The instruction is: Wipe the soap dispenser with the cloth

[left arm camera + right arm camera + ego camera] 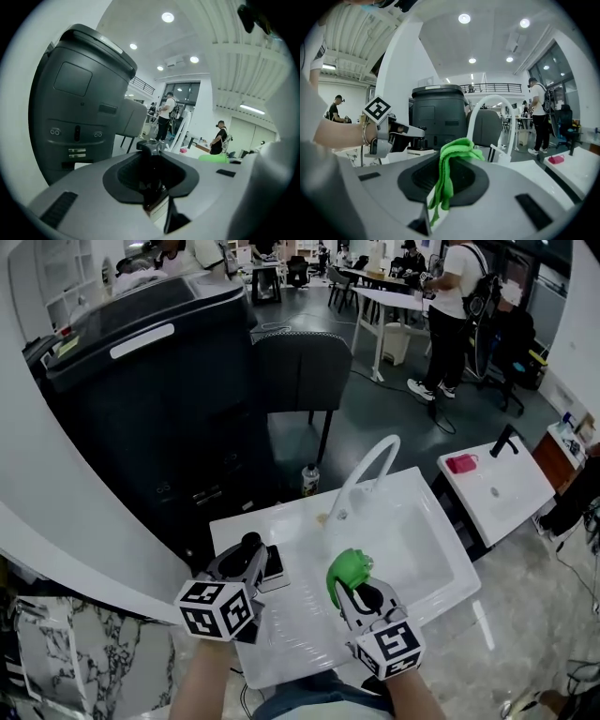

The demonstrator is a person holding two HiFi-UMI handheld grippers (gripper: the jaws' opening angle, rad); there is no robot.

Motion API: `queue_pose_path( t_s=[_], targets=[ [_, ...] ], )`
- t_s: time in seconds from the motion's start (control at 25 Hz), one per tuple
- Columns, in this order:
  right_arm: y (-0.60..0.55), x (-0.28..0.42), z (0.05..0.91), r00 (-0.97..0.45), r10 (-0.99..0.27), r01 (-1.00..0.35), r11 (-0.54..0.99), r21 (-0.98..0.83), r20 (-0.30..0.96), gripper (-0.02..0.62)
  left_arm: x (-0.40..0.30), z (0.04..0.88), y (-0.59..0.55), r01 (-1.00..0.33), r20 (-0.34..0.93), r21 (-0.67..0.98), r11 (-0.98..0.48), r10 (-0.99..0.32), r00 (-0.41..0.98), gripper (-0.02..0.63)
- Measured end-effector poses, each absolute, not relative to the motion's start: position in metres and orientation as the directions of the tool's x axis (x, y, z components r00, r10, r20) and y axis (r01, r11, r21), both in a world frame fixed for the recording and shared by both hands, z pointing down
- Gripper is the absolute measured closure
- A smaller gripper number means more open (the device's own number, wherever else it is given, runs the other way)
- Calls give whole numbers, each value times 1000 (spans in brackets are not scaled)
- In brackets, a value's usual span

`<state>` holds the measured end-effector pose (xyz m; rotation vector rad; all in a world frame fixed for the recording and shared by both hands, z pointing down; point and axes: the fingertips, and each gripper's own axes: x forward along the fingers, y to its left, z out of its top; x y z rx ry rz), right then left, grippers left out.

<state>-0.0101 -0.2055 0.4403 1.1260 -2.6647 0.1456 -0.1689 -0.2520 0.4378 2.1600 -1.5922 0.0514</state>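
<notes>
A black soap dispenser (271, 563) with a pale label is held above the white sink counter (291, 634), and my left gripper (251, 551) is shut on it. In the left gripper view the dispenser (151, 187) fills the gap of the left gripper (152, 157), pump head at the top. A green cloth (348, 569) is bunched in my right gripper (362, 585), just right of the dispenser and apart from it. The right gripper view shows the cloth (451, 159) hanging from the right gripper (452, 161), with the left gripper (401, 131) off to the left.
A white arched faucet (369, 468) stands behind the sink basin (427, 554). A large dark machine (150, 381) and a dark chair (302, 371) lie beyond. A second white sink (497, 486) with a pink item (461, 463) is at right. A bottle (309, 479) stands on the floor.
</notes>
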Motion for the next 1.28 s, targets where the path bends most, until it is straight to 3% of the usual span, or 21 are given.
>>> queue_pose_path(
  t_s=[0.52,1.12,1.28],
  targets=[
    [-180,-57,444,-778,-571,-591,807,4,263,546,-116,437,-238,-892,323,408,-195,-883,341,512],
    [-177,-42,496,-703,-580,-640,768,-12,412,546,-127,413,-230,-859,240,480,-180,-915,326,512],
    [-173,-46,483,-731,-574,-626,779,-29,368,546,-130,412,-232,-859,238,483,-169,-919,315,512]
  ],
)
